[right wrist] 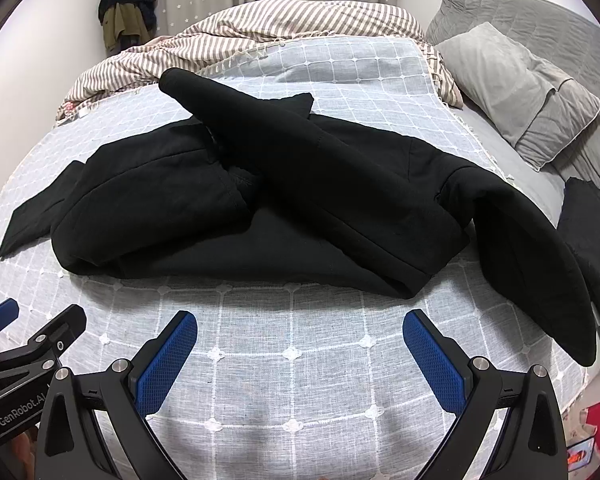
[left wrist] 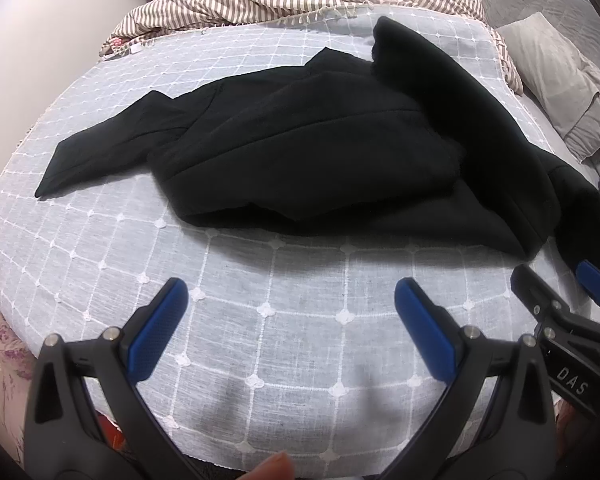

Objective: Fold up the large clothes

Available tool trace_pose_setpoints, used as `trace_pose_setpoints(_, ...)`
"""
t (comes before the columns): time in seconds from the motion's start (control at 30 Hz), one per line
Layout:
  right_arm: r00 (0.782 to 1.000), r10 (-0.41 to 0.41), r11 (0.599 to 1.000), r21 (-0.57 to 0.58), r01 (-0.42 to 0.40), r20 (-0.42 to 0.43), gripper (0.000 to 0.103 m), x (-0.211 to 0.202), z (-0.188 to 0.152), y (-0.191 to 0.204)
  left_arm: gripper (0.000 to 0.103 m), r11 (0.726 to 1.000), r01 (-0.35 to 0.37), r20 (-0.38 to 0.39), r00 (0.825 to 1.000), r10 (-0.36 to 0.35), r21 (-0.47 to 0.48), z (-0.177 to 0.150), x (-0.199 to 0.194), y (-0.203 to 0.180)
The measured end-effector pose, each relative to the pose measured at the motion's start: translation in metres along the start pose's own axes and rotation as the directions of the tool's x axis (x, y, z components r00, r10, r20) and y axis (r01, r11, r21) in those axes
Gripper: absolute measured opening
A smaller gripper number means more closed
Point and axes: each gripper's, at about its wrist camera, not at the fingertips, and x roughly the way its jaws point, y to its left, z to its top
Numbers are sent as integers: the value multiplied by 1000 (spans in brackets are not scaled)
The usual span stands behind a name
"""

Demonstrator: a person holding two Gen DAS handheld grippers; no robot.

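A large black garment (left wrist: pixel 320 152) lies crumpled across the middle of the bed, one sleeve stretched out to the left (left wrist: pixel 100 148) and another lying diagonally over its body (right wrist: pixel 300 148). It also shows in the right wrist view (right wrist: pixel 260 208), with a part hanging toward the right edge of the bed (right wrist: pixel 540 272). My left gripper (left wrist: pixel 292 292) is open and empty, just short of the garment's near hem. My right gripper (right wrist: pixel 300 324) is open and empty, also just short of the hem. The two grippers are side by side.
The bed has a pale blue checked cover (left wrist: pixel 260 320). A striped blanket (right wrist: pixel 300 20) is bunched at the far end. Grey pillows (right wrist: pixel 520 88) lie at the right. Another dark cloth (right wrist: pixel 592 232) lies at the right edge. Clothes hang on the far wall (right wrist: pixel 128 4).
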Motion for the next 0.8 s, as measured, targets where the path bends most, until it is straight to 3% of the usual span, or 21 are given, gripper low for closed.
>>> trace_pose_setpoints(0.8,1000,-8,1000,-8,8,-1,103,1,-2,1,103,1000,4,-6,1000,-4,-5,0,-1,2)
